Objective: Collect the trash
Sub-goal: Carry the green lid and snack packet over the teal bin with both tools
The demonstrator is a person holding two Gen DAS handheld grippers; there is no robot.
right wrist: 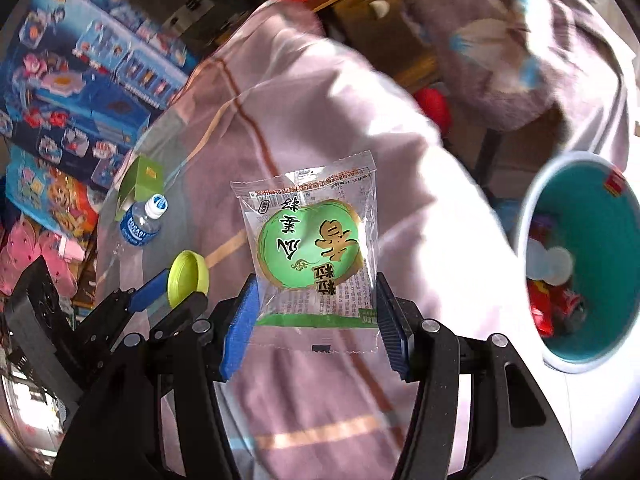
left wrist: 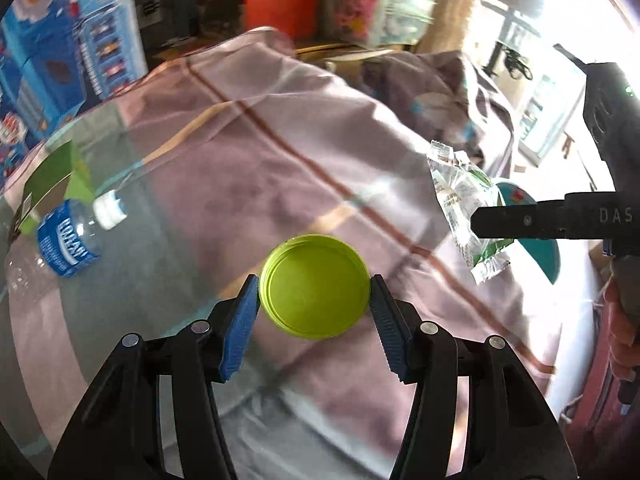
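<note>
The left tool (left wrist: 314, 292) stands about half apart, its blue pads (left wrist: 240, 328) pressed on either rim of a lime-green lid (left wrist: 315, 286), which it holds hollow side up above the worktop; the right tool (right wrist: 316, 304) stands at a like width, clamped on the side edges of a clear snack wrapper (right wrist: 314, 248) with a green oval and printed characters, held flat and facing the camera; in the left wrist view the same wrapper (left wrist: 466, 208) hangs crumpled from a black finger (left wrist: 520, 222) of the right tool, and in the right wrist view the lid (right wrist: 187, 278) shows at the left, gripped side-on.

Farther left on the worktop a small plastic bottle (left wrist: 70, 236) with a blue label and white cap lies on its side; just beside it rests a green carton (right wrist: 140, 184); the worktop (left wrist: 280, 152) is a glass sheet over a mauve cloth with brown and tan stripes; stacked blue toy boxes (right wrist: 80, 92) stand behind it at the left; at the right a teal-lined bin (right wrist: 624, 240) with a pale rim stands open, red and white scraps inside.
</note>
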